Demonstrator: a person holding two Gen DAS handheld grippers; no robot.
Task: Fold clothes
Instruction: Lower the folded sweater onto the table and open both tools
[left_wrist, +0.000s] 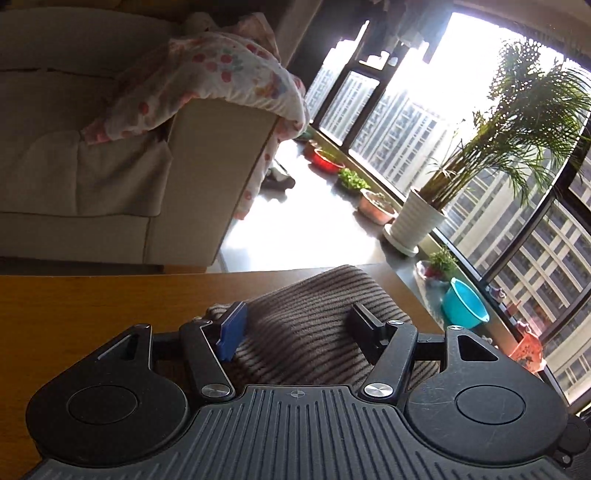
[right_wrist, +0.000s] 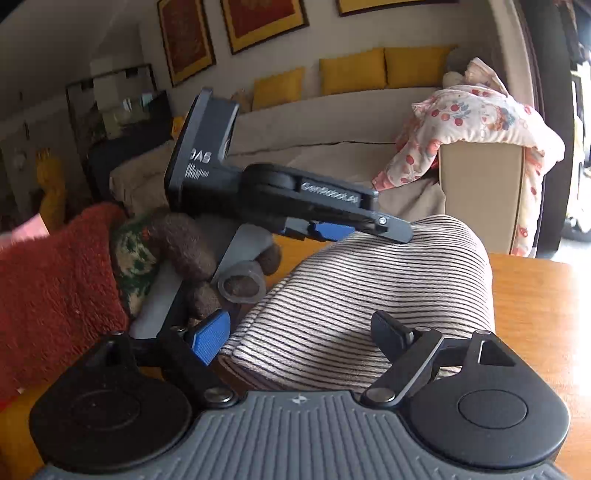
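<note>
A folded, beige-brown garment with thin dark stripes lies in a rounded bundle on the wooden table. My right gripper straddles its near edge, jaws wide apart, and the pads do not press the cloth. My left gripper hovers over the far side of the bundle, seen side-on in the right wrist view. In the left wrist view the same garment lies under and between the fingers of the left gripper, which stands open, its blue pad beside the fold.
A red fuzzy cloth, a green patterned piece, brown woolly items and a grey garment are piled at the table's left. Beyond the table edge stands a sofa with a floral blanket. Plant pots line the window.
</note>
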